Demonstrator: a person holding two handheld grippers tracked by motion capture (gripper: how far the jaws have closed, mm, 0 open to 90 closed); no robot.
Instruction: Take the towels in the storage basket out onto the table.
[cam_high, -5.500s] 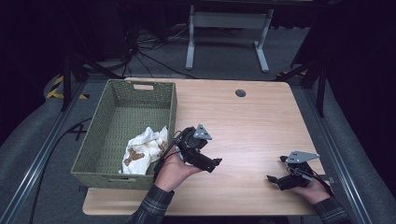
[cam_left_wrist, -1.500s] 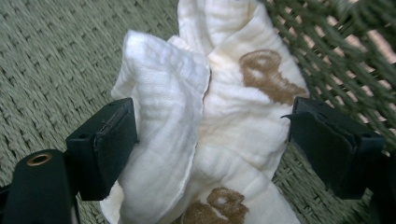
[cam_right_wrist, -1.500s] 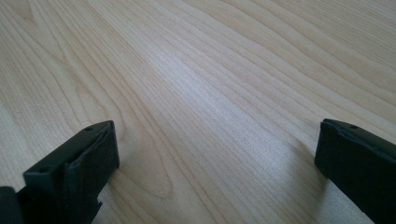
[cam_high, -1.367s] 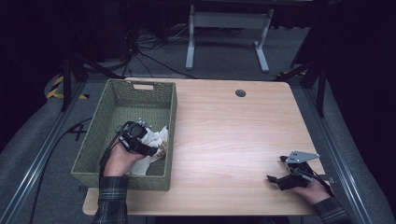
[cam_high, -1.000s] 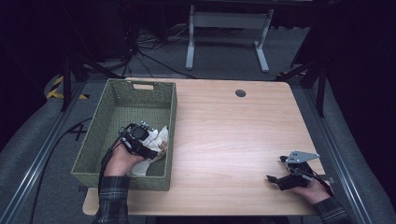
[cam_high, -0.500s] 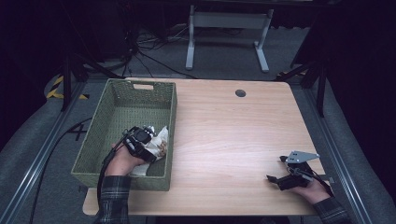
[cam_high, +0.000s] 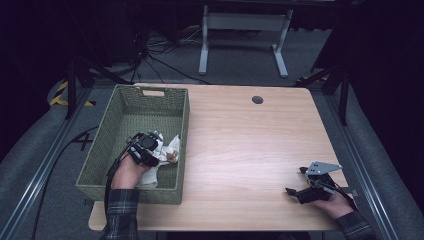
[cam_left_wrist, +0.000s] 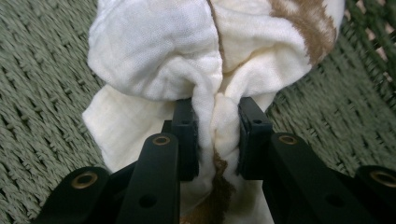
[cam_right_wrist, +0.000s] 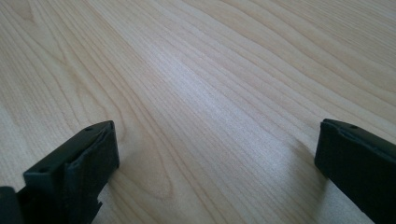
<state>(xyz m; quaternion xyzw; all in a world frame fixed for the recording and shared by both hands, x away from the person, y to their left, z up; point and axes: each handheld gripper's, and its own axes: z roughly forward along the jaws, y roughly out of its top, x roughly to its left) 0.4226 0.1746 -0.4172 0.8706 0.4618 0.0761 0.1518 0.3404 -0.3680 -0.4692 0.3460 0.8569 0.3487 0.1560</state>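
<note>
- Inside the green basket (cam_high: 127, 107) at the table's left, the left gripper (cam_left_wrist: 215, 135) has just been closing its jaws; they now pinch a fold of the white-and-brown cloth (cam_left_wrist: 159, 51).
- Near the right edge of the table (cam_high: 240, 140), the right gripper (cam_high: 296, 191) rests low in the hand, jaws wide, nothing between them.

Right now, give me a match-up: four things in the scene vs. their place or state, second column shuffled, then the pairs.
Things:
1. left gripper
2. right gripper
3. cloth
4. basket

Place or state:
A. green woven, at the left side of the table
B. jaws wide apart, bare wood between them
C. white with brown patches, bunched up inside the basket
D. jaws just closed, pinching a fold of fabric

Pairs: 1-D, 2-B, 3-C, 4-A
</note>
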